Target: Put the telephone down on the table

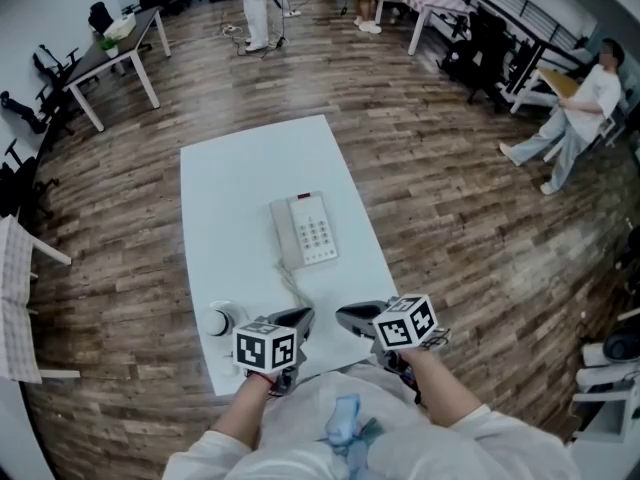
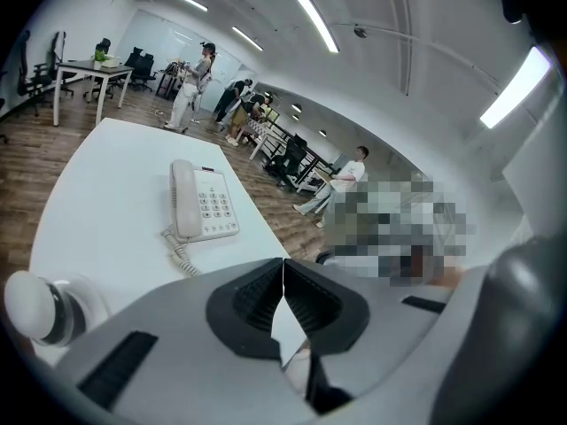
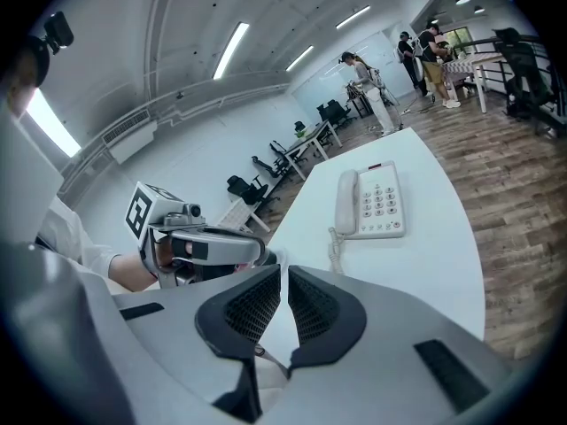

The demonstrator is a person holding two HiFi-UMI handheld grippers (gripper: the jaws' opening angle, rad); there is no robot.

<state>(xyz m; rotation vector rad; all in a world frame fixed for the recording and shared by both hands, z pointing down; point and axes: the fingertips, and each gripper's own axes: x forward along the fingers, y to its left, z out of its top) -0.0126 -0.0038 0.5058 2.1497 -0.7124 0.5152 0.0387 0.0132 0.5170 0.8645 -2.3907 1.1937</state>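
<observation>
A white push-button telephone [image 1: 305, 230] lies flat on the white table [image 1: 240, 168], its handset resting on the cradle along its left side and its coiled cord [image 1: 290, 283] trailing toward me. In the left gripper view the telephone [image 2: 202, 204] sits ahead on the table, and in the right gripper view the telephone [image 3: 370, 202] lies ahead to the right. My left gripper [image 1: 297, 320] and right gripper [image 1: 352, 318] hover side by side over the table's near edge, well short of the phone. Both are shut with nothing between their pads. The left gripper [image 3: 204, 248] also shows in the right gripper view.
A small white round object [image 1: 218, 320] stands near the table's front left corner, beside the left gripper. Wooden floor surrounds the table. A desk [image 1: 120, 53] stands far left, several people at the back, and one person [image 1: 575, 118] at the right.
</observation>
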